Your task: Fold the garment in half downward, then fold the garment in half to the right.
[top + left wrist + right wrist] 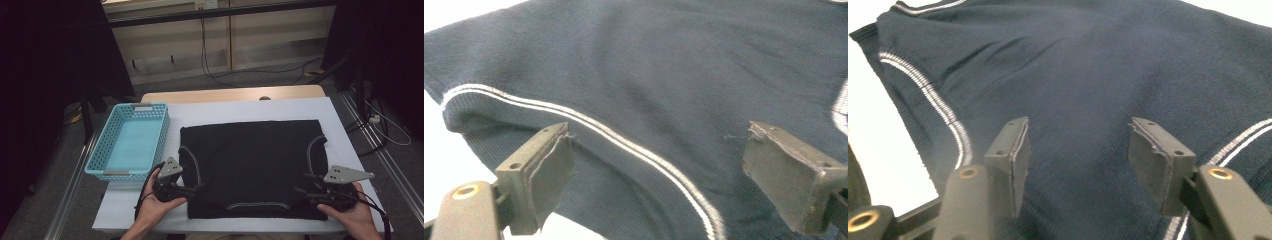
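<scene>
The far wall, shelving and floor cables in the high view are dim and partly lost in black at both sides. The forearms are cut off by the bottom edge. The near hem of the garment [252, 167] is hard to separate from shadow, and its underside is hidden. In both gripper views the garment runs past the frame edges, so its outline is not seen whole there.

The garment is laid flat on the white table [240, 107], right of centre, with its near edge close to the table's near edge. The fabric is a dark navy fine rib knit, matte, with shallow wrinkles. Pale double-line piping is seen curving at both armholes and at the neckline near the front. A ribbed band is made out at the edge in the left gripper view.

The left gripper [192, 188] is held in the left hand [156, 204] at the garment's near-left corner. Its jaws are spread wide over the cloth [664, 85], the piping passing between them; nothing is pinched. The pads [555, 172] are worn grey rubber, frayed at the edges.

The right gripper [302, 184] is held in the right hand [352, 212] at the near-right corner. Its jaws are parted about halfway above the knit [1108, 75], with no fabric clamped. Brass-coloured rivets are seen on the black links.

A turquoise plastic basket [102, 152], perforated in a grid, is set left of the garment, just beside it.
</scene>
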